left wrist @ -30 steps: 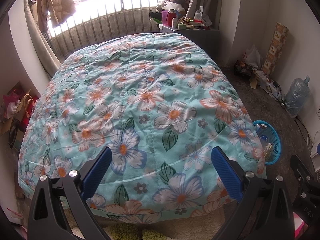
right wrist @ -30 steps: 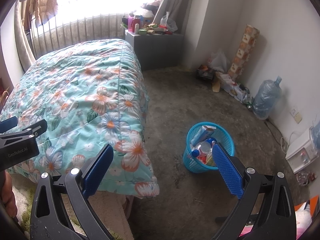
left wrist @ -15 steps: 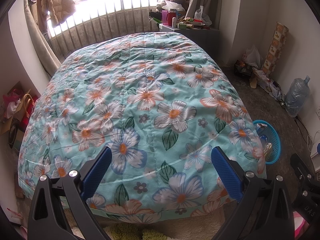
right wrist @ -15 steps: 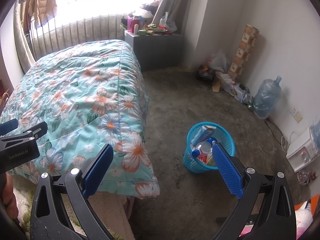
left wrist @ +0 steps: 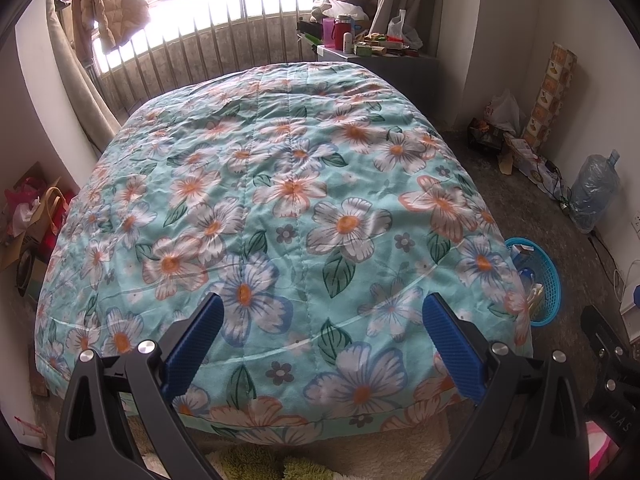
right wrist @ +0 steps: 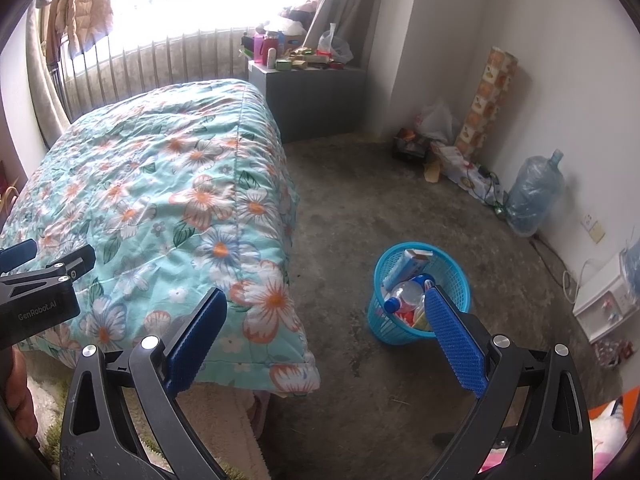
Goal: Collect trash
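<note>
**Bed and floor around the blue basket**

A floral quilt [left wrist: 296, 208] is spread over the bed [right wrist: 224, 408]. On the bare concrete floor [right wrist: 360, 208], a blue basket [right wrist: 460, 280] filled with bottles and cartons is set just beside the bed's foot corner. Beyond the basket, a large water jug [right wrist: 534, 196] and scattered bags are seen along the wall.

The left gripper [left wrist: 320, 344] is held level with its jaws spread wide, blue pads [left wrist: 194, 344] facing each other — nothing between them. The right gripper [right wrist: 326, 336] is likewise wide apart and empty; the left one shows at its nine o'clock.
</note>
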`<state>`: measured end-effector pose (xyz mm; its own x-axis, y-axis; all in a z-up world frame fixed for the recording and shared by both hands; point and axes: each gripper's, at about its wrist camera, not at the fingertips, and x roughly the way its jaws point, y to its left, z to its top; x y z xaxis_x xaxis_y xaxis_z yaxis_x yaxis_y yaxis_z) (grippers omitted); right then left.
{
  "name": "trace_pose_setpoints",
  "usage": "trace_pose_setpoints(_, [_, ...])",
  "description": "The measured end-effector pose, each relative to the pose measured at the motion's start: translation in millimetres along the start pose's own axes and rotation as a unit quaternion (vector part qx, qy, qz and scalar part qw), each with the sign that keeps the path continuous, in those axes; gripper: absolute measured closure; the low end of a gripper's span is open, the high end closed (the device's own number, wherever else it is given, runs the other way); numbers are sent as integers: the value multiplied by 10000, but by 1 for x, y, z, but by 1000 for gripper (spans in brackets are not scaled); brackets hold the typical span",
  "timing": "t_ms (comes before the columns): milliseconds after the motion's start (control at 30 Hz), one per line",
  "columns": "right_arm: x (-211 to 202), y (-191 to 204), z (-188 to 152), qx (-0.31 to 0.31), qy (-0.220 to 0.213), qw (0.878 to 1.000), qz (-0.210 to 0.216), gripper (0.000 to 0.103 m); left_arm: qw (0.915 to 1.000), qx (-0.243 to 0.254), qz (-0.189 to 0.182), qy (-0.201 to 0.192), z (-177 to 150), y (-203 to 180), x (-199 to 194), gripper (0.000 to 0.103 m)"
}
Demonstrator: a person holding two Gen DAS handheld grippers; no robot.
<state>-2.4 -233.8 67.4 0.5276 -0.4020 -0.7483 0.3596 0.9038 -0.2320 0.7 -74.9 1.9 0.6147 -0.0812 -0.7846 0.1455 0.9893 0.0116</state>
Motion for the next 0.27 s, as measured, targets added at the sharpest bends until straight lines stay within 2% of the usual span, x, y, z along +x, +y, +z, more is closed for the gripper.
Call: trace_pose_setpoints(267, [0, -2, 0, -2, -1, 10000, 6, 8, 10000, -7, 3, 8, -2, 1, 0, 6])
